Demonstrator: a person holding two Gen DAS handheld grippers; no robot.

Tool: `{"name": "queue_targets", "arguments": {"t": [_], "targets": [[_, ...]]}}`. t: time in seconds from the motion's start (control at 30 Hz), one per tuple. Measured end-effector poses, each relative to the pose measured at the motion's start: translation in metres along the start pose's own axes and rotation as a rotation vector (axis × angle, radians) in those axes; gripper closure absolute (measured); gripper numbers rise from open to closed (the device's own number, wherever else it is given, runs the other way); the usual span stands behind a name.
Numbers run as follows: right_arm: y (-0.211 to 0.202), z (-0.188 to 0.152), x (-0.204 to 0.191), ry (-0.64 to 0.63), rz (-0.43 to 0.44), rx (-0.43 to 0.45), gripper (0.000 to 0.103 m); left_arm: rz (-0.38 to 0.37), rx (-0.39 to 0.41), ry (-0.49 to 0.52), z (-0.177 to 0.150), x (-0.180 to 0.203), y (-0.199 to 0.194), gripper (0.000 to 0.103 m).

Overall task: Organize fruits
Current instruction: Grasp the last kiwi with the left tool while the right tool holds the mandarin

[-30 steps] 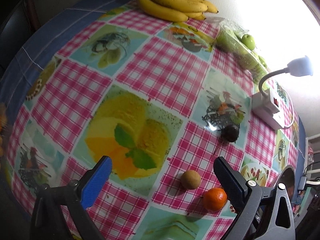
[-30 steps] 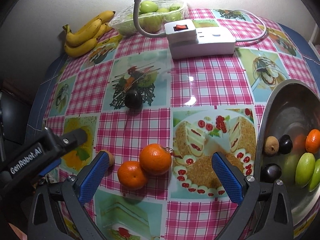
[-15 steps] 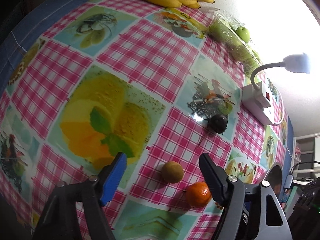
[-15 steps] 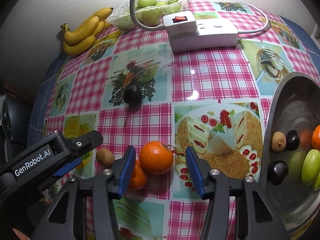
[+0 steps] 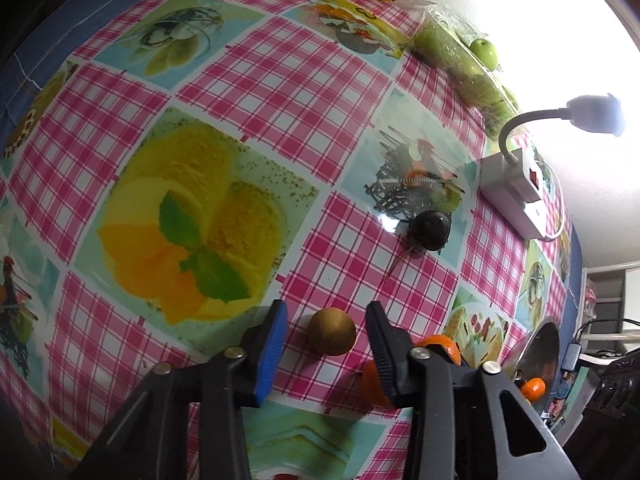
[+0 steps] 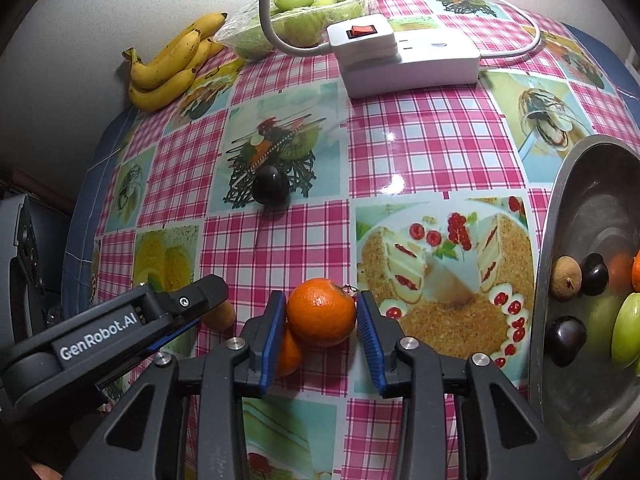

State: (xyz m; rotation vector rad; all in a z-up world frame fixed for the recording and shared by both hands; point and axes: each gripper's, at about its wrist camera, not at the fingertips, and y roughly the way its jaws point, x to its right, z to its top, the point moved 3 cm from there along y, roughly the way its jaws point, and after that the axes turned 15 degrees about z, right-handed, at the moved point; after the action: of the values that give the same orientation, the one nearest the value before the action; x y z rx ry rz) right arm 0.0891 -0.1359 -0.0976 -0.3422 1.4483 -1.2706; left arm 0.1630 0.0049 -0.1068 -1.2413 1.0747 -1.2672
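Observation:
My right gripper point(image 6: 322, 322) has its blue pads on both sides of an orange point(image 6: 321, 312) on the tablecloth and looks shut on it. A second orange point(image 6: 289, 354) sits behind its left finger. My left gripper point(image 5: 327, 330) is partly closed around a small brown fruit point(image 5: 332, 331), with a gap on each side. The left gripper also shows in the right wrist view point(image 6: 192, 300) beside the brown fruit point(image 6: 220, 315). A dark plum point(image 6: 271, 185) lies further back, also in the left wrist view point(image 5: 431, 230). A steel bowl point(image 6: 560, 208) at the right holds several fruits.
A white power strip point(image 6: 404, 60) with a gooseneck lamp point(image 5: 592, 114) stands at the back. A bunch of bananas point(image 6: 172, 68) and a bag of green fruit point(image 6: 296, 16) lie by the wall. The bowl's rim point(image 5: 536, 344) shows at the left wrist view's lower right.
Both grippers moved forward and narrowed. The right one closed from wide open onto the orange. The left one closed in around the brown fruit.

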Motion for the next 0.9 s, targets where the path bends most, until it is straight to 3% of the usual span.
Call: {"name": "queue_targets", "arguments": {"t": [0.1, 0.23, 0.57, 0.9], "targets": [[0.000, 0.000, 0.000, 0.003, 0.001, 0.001, 0.065, -0.005, -0.008, -0.012, -0.003, -0.002, 0.000, 0.063], [0.000, -0.001, 0.000, 0.008, 0.005, 0.002, 0.065, -0.003, 0.000, -0.015, -0.004, -0.002, -0.001, 0.076], [-0.013, 0.000, 0.000, 0.016, 0.023, 0.022, 0.065, -0.002, 0.078, -0.025, 0.000, -0.004, -0.023, 0.076], [-0.057, 0.006, -0.003, 0.023, 0.008, 0.101, 0.065, 0.024, 0.209, -0.021, 0.005, -0.004, -0.062, 0.076]]}}
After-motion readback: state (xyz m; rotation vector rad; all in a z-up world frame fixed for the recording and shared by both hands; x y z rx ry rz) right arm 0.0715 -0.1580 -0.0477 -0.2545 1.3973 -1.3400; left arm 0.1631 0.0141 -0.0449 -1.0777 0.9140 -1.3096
